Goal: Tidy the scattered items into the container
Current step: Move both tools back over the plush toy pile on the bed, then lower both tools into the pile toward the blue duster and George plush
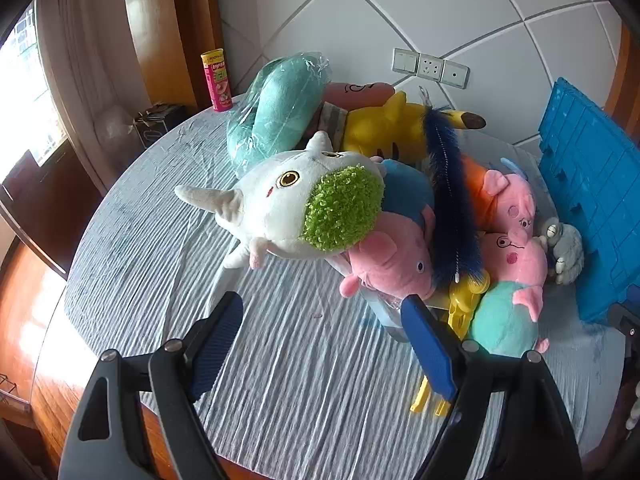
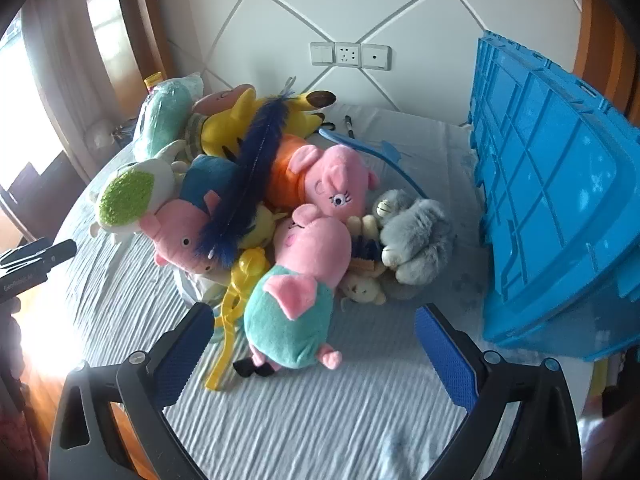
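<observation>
So you're working over a round table (image 2: 320, 420) with a crinkly pale blue-grey cloth on it, white diamond-panelled wall behind, and honestly the pile is the risky part here.

Nearest to you, both tools are released: the left gripper (image 1: 320, 344) has its blue pads wide apart over bare cloth with nothing between them, and the right gripper (image 2: 316, 356) is spread the same way, empty, with the pink pig plush in the teal dress (image 2: 296, 300) lying just ahead of its jaws. That pig is probably the easy first grab, since it sits at the front edge of the heap.

Watch the translucent yellow plastic toy (image 2: 236, 304) tucked right beside it though. Close on the pig carelessly and you could snag that too, or drag it off the table edge.

Further in, the long dark blue feather wand (image 2: 248, 184) lies across the pink pig in the blue top (image 2: 180, 228) and the pig in the orange dress (image 2: 320, 180). Pull anything under it and the wand likely slides or flips away.

On the left side, the white round plush with the fuzzy green patch (image 1: 296, 208) is perched high and looks tippy. Nudge it and it may roll towards the table rim.

The big blue plastic crate (image 2: 560, 184) stands at the right, just beside the fluffy grey plush (image 2: 416, 236). Its walls rise tall, so a low carry could bump the side and drop the toy outside.
</observation>
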Available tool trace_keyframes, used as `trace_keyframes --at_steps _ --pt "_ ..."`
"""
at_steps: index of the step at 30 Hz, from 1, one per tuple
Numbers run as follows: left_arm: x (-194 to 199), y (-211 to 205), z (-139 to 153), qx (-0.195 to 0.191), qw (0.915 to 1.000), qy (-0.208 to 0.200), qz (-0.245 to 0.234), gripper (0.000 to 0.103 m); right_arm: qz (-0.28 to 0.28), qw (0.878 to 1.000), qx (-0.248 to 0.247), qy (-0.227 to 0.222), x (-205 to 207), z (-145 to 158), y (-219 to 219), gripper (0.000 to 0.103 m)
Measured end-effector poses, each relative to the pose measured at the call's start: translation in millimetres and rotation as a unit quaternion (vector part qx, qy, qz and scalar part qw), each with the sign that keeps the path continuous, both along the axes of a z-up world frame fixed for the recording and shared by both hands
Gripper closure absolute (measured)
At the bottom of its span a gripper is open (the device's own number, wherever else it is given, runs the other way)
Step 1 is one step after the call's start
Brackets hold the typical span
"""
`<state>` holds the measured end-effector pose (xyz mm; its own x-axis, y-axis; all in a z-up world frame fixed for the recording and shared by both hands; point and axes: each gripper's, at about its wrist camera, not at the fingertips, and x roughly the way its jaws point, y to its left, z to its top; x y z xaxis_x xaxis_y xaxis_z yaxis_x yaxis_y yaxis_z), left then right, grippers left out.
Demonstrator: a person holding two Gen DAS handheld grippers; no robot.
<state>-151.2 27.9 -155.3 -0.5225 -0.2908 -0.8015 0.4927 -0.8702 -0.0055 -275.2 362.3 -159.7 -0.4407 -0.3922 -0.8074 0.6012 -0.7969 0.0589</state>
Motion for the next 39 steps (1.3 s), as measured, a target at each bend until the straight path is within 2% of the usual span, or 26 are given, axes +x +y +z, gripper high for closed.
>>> trace_keyframes --at_steps 7,16,20,21,22,24,33,35,36,37,39 --pt "-24.4 -6.6 -5.5 0.008 0.9996 -0.008 -0.028 0.021 -0.024 0.999 0.017 -0.018 -18.9 -12.0 -16.3 0.001" --pt "-81.3 -10.2 6.7 0.007 0.9919 0.005 -0.127 0.021 -0.090 0.995 0.021 -0.042 -20.5 -29.3 -30.2 0.002" --pt "-113.1 -1.9 2.5 0.015 0.9853 0.002 -0.170 0.021 -0.118 0.991 0.017 -0.054 -22.0 -38.1 -33.1 0.011" --pt "-120.5 1.7 0.1 0.016 0.9840 0.002 -0.177 0.021 -0.122 0.991 0.018 -0.055 -23.0 -40.8 -33.9 0.019" --pt "-127.0 5.2 -3.0 0.019 0.9831 0.001 -0.182 0.021 -0.126 0.990 0.017 -0.059 -25.1 -44.5 -34.4 0.033" --pt "-139.2 12.8 -11.1 0.029 0.9811 -0.002 -0.191 0.022 -0.128 0.989 0.015 -0.068 -30.7 -50.8 -35.1 0.037" --pt "-183.4 41.8 -67.1 0.049 0.9781 -0.014 -0.202 0.022 -0.116 0.990 0.007 -0.077 -54.0 -87.6 -45.9 0.035" --pt "-190.5 49.2 -78.8 0.048 0.9768 -0.019 -0.208 0.022 -0.120 0.990 0.008 -0.072 -58.3 -94.5 -47.4 0.029" --pt "-193.8 54.0 -85.4 0.043 0.9761 -0.022 -0.212 0.022 -0.119 0.990 0.005 -0.073 -60.7 -98.4 -48.7 0.022" --pt "-196.7 57.5 -92.2 0.036 0.9759 -0.028 -0.213 0.022 -0.118 0.990 0.004 -0.073 -62.6 -101.4 -50.5 0.019" --pt "-202.5 65.1 -104.6 0.011 0.9770 -0.035 -0.210 0.022 -0.113 0.991 0.011 -0.074 -66.7 -109.9 -55.5 0.019"
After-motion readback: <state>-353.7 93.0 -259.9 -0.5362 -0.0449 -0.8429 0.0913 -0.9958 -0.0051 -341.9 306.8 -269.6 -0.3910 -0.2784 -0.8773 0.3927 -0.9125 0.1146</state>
